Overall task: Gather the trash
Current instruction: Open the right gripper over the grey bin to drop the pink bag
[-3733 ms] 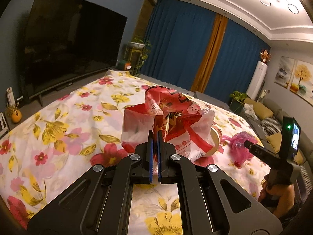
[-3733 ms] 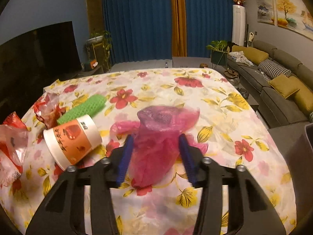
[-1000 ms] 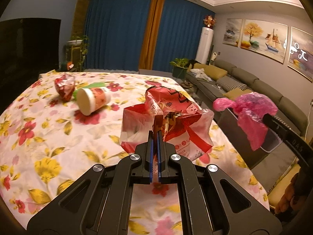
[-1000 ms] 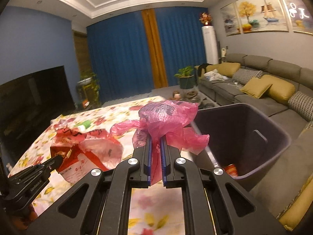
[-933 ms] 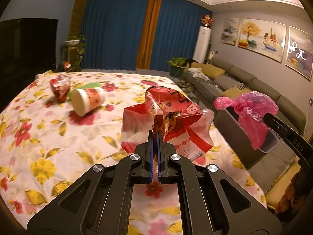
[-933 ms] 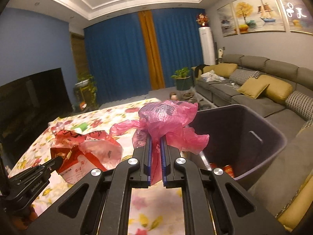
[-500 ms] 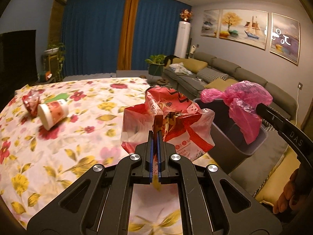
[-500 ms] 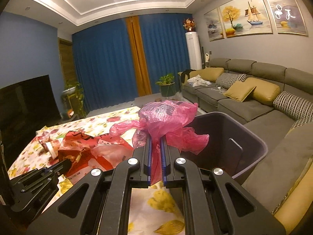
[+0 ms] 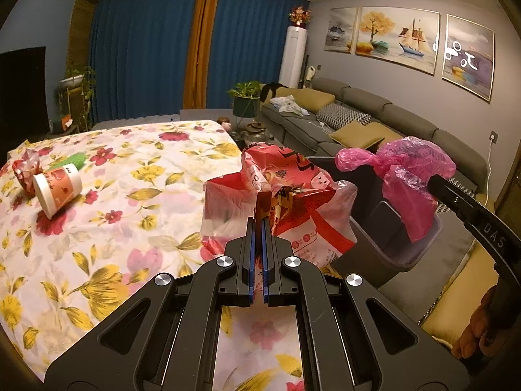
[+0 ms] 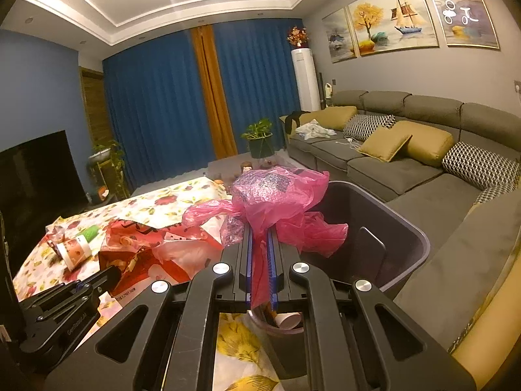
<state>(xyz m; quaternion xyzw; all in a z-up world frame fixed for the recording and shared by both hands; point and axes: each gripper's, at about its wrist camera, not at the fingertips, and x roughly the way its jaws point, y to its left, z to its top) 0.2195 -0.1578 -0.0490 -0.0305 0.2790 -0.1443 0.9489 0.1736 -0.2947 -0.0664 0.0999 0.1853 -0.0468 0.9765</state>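
Left gripper [image 9: 259, 228] clamped on red-and-white plastic bag [image 9: 286, 202], held above table's right edge [image 9: 224, 137], beside bin; right gripper [image 10: 260, 244] clamped on crumpled pink plastic bag [image 10: 276, 195], hanging over open grey bin [image 10: 407, 228]. Paper cup [image 10: 288, 319] visible inside bin. Tipped orange cup [image 9: 57, 189], green item [image 9: 70, 159], red wrapper [image 9: 24, 166] lie near table's far left edge. Sofa [image 10: 407, 163] beyond bin

My left wrist view looks across the floral table [image 9: 97, 234] toward the bin [image 9: 384, 254]; my right sits close above it [image 10: 407, 238], both facing the sofa.
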